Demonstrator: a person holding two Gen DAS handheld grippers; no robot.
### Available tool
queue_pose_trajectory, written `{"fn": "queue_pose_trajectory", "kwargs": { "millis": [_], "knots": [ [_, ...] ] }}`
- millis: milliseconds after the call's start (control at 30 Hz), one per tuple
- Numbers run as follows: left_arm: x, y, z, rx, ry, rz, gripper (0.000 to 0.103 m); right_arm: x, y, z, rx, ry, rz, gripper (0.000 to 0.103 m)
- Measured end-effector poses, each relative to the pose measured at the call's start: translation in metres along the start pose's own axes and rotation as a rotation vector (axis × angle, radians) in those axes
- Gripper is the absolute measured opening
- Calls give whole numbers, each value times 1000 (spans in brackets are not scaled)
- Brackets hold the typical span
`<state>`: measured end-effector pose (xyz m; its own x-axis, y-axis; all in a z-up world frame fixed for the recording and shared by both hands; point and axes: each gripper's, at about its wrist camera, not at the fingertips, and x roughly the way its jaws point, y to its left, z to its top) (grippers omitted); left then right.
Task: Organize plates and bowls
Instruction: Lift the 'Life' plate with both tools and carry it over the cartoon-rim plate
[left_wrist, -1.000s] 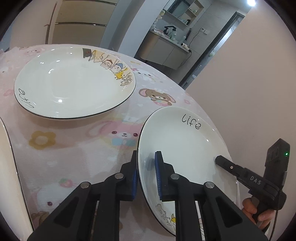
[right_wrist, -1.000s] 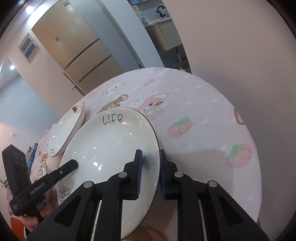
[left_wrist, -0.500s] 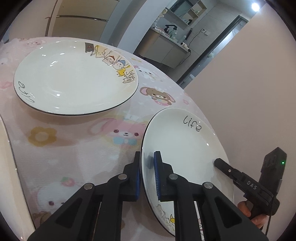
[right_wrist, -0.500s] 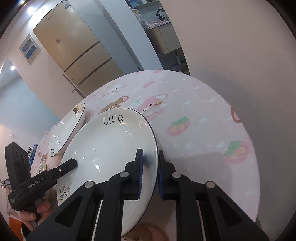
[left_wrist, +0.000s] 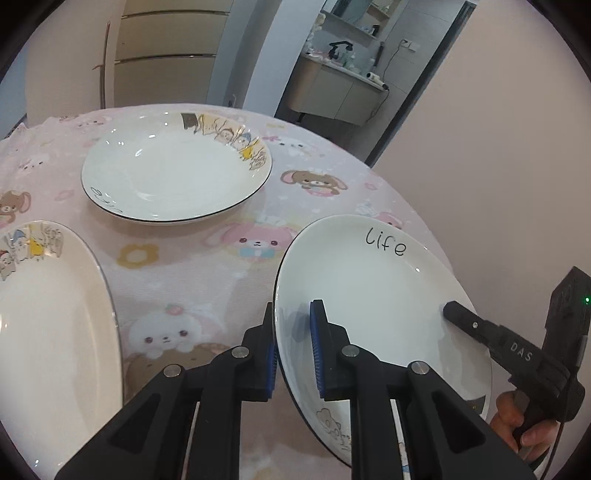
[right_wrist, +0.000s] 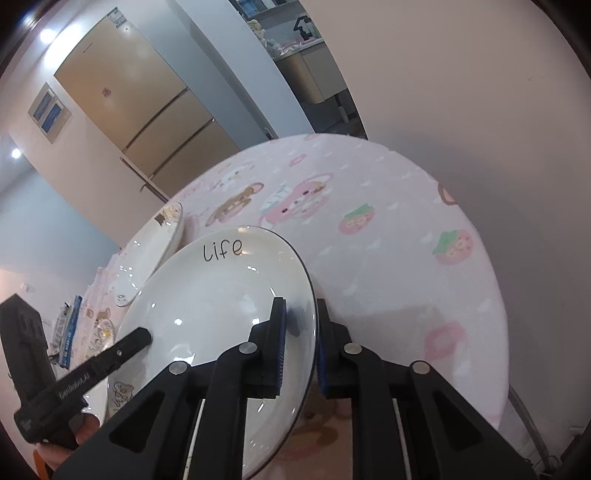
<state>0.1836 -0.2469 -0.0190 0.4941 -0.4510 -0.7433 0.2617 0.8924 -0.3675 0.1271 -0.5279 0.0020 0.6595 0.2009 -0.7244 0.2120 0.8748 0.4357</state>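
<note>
A white plate (left_wrist: 373, 291) with "life" written on it is held between both grippers above the pink cartoon tablecloth (left_wrist: 192, 266). My left gripper (left_wrist: 293, 343) is shut on its left rim. My right gripper (right_wrist: 299, 339) is shut on the opposite rim of the same plate (right_wrist: 207, 306), and shows in the left wrist view as a black finger (left_wrist: 476, 328). A second white plate (left_wrist: 173, 173) with cartoon figures lies flat farther back on the table. A third plate (left_wrist: 48, 332) lies at the near left.
The round table's edge (right_wrist: 495, 280) curves close to a pink wall (left_wrist: 498, 147) on the right. A person's hand (left_wrist: 517, 424) grips the right tool. A gold fridge (right_wrist: 147, 107) and a doorway to a cabinet stand behind the table.
Both grippers have risen and drawn back with the "life" plate, which now hangs higher above the cloth. The far plate looks smaller, and more of the near left plate has come into view.
</note>
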Motion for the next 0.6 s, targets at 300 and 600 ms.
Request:
{"fn": "queue_pose_trajectory", "kwargs": {
  "millis": [300, 600],
  "knots": [
    [-52, 12, -5, 20, -39, 13, 18, -35, 45, -11, -71, -61, 7, 13],
    [-96, 76, -19, -52, -69, 77, 18, -13, 100, -40, -121, 11, 98, 13]
  ]
}}
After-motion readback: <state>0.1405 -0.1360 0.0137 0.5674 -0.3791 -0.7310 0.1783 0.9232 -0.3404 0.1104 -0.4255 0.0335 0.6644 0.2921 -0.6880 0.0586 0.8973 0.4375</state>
